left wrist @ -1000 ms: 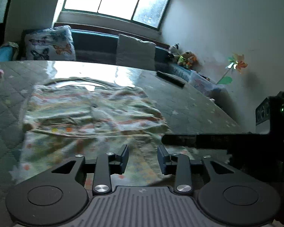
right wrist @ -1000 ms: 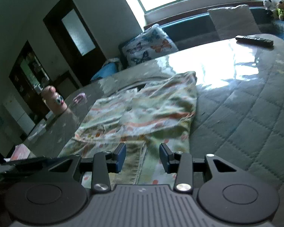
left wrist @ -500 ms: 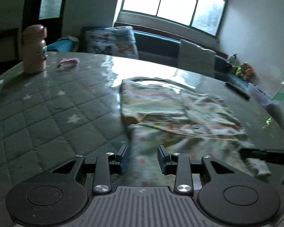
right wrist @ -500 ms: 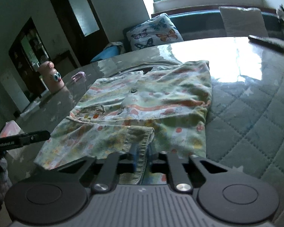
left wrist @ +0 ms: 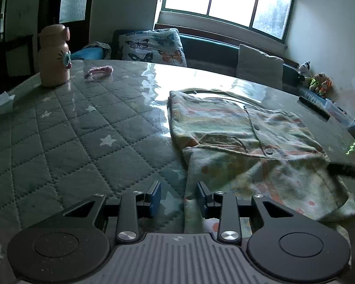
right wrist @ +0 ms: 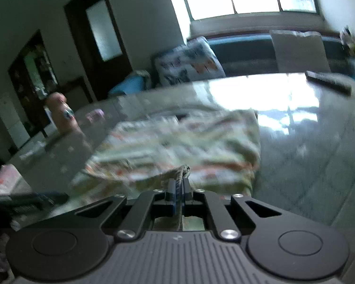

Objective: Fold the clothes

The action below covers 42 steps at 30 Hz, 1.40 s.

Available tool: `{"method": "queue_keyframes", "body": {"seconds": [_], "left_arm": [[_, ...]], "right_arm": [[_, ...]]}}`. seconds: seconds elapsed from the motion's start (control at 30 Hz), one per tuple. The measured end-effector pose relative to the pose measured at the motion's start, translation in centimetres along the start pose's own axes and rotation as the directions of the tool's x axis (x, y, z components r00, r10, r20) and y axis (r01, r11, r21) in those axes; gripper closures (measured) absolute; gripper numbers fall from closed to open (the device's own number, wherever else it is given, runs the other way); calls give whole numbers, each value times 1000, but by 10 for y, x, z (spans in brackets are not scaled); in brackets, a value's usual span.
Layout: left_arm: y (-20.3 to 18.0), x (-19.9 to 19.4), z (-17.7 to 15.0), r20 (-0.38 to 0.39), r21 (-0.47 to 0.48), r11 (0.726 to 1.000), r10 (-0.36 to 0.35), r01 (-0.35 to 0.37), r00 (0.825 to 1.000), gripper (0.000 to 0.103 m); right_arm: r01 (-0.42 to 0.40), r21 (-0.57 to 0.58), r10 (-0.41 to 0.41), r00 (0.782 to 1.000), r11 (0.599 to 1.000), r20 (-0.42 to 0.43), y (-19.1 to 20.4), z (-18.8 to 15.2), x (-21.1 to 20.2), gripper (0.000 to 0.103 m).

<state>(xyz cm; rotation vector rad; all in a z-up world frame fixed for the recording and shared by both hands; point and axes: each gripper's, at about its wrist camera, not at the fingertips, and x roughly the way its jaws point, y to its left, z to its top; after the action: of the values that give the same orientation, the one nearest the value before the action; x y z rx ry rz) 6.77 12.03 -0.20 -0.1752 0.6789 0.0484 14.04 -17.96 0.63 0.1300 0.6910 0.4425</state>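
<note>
While the right gripper (right wrist: 179, 190) pinches the shirt (left wrist: 236, 137) hem tight, the left gripper (left wrist: 178, 196), jaws wide and empty at the shirt's near edge, should grab there next.

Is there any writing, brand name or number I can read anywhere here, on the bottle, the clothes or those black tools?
None can be read.
pink bottle: a cartoon eye and lashes, no lettering.
patterned shirt: stripes and spots, no words.
left tool: open, only a tiny mark on its grey body, too small to read.
right tool: shut on the shirt's ribbed cuff; the view is blurred by motion.
remote: too small to tell.
</note>
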Motion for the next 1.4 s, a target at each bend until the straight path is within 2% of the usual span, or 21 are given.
{"method": "queue_keyframes", "body": {"seconds": [0.1,0.2,0.33,0.43,0.6,0.77,0.97,1.13,1.4], "left_arm": [[0,-2,4,8,5,1000,10,-10,1000,68],[-4,-6,12,28,22,1000,3,-3,1000,69],[-19,-1,23,29,58,997,-59,57,998,69],[-34,8,28,16,92,991,-100,98,995,69],[-55,31,33,-21,140,981,-134,136,991,69],[-57,48,30,-39,171,977,-122,127,992,67],[-56,27,26,-15,179,971,-157,157,987,69],[-62,3,10,-17,233,952,-203,201,979,67],[-48,-11,-18,-36,265,949,-166,170,985,67]], "right_arm": [[16,-4,-16,1000,1000,-15,-3,-6,6,97],[13,-54,-12,1000,998,17,4,-3,-1,95],[-21,-130,26,999,991,34,15,5,-3,95],[-53,-180,56,998,982,12,24,7,6,94],[-62,-226,56,998,972,-32,29,5,25,94],[-53,-203,40,997,978,-66,17,2,34,94],[-91,-221,76,994,971,-76,19,-2,13,93],[-150,-253,130,987,956,-93,33,-14,-5,85],[-116,-244,94,991,963,-100,21,-33,-17,85]]}}
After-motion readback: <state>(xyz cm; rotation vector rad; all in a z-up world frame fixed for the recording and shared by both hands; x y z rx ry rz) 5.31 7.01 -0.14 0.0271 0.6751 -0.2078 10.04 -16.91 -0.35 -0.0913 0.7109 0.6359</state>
